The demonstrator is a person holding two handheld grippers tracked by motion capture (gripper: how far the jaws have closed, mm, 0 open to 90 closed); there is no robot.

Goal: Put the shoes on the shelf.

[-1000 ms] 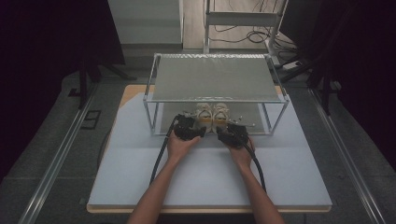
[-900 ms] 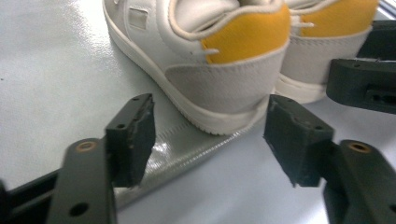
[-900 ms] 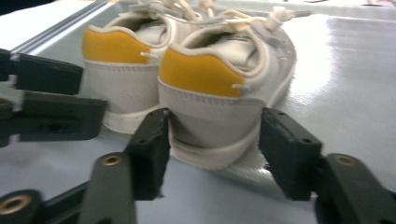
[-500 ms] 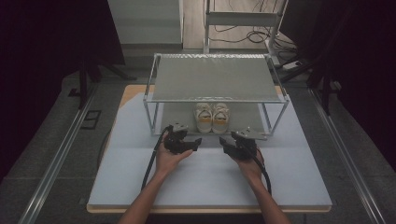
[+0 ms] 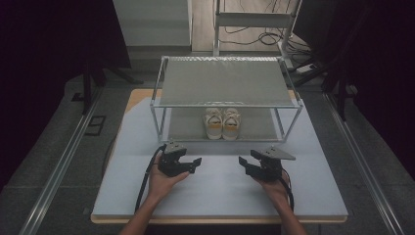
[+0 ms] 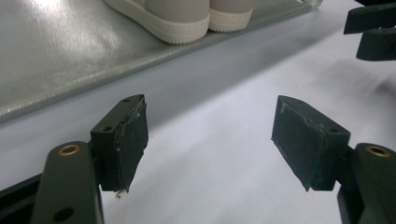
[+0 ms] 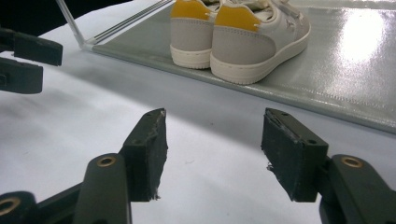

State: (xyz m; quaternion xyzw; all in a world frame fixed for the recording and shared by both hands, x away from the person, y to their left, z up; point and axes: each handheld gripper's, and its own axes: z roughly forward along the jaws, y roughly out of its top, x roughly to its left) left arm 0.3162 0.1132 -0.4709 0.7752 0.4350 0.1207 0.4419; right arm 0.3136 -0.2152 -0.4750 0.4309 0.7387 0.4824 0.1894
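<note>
On the rack's (image 5: 293, 104) lower shelf the shoes (image 5: 223, 123) sit side by side, heels toward me, touching each other. My left gripper (image 5: 195, 162) hangs over the desk (image 5: 220, 196) in front of the rack, jaws spread wide and empty; my right gripper (image 5: 244, 164) faces it from the other side, also wide and empty. Both are near the shelf edge but apart from the shoes. As I judge it, the pair is set and I am clear of it. To do this well I should keep both grippers low and level under the top shelf, avoid its posts, and leave the heels square to the shelf front.
</note>
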